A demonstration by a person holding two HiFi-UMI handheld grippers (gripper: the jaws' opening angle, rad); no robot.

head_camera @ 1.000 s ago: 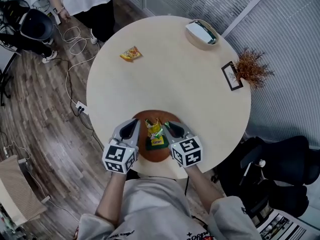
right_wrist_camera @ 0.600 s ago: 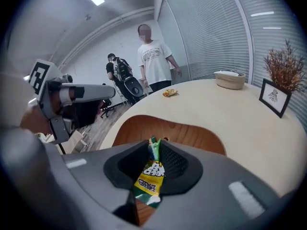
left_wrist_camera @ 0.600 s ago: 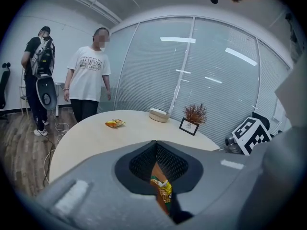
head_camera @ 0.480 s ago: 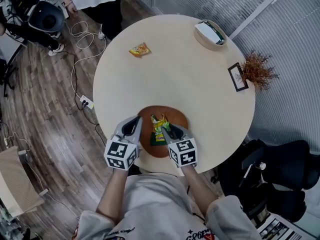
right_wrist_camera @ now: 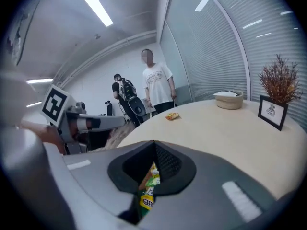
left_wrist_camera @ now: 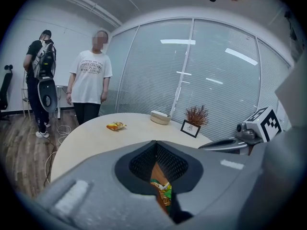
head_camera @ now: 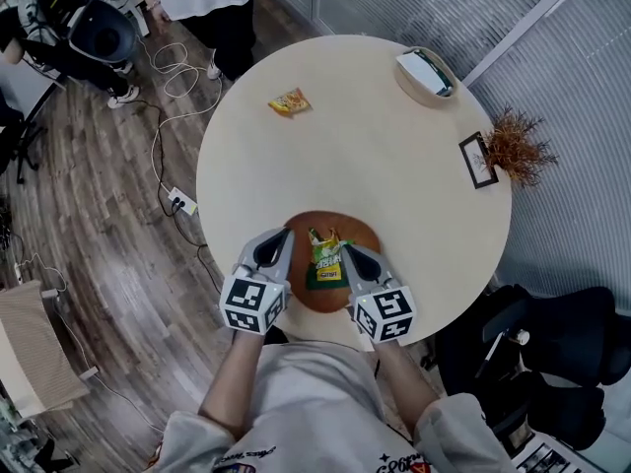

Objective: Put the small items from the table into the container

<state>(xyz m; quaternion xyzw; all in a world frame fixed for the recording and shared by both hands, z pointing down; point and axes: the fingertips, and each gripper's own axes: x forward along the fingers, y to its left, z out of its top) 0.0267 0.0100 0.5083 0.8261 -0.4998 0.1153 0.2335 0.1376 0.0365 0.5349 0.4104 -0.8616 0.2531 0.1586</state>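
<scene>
A green-and-yellow snack packet [head_camera: 326, 257] lies in the brown round container [head_camera: 367, 235] at the table's near edge. My left gripper [head_camera: 286, 235] is at the container's left rim, shut, with nothing between its fingers. My right gripper [head_camera: 347, 250] is just right of the packet, also shut and empty. Each gripper view shows its own closed jaws, with the packet [left_wrist_camera: 162, 191] [right_wrist_camera: 149, 186] lying beyond them. An orange snack packet [head_camera: 290, 101] lies alone on the far side of the round table [head_camera: 375, 156]; it also shows in both gripper views [left_wrist_camera: 115, 125] [right_wrist_camera: 172, 115].
A beige bowl [head_camera: 426, 75] holding a white item stands at the far right edge. Beside it are a small framed picture [head_camera: 477, 160] and a dried plant [head_camera: 515, 149]. Two people [left_wrist_camera: 88, 75] stand beyond the table. Cables and a power strip [head_camera: 180, 203] lie on the wooden floor to the left.
The right gripper has drawn back a little from the green packet, which stays in the brown container. The left gripper has kept its place. The head view has shifted slightly.
</scene>
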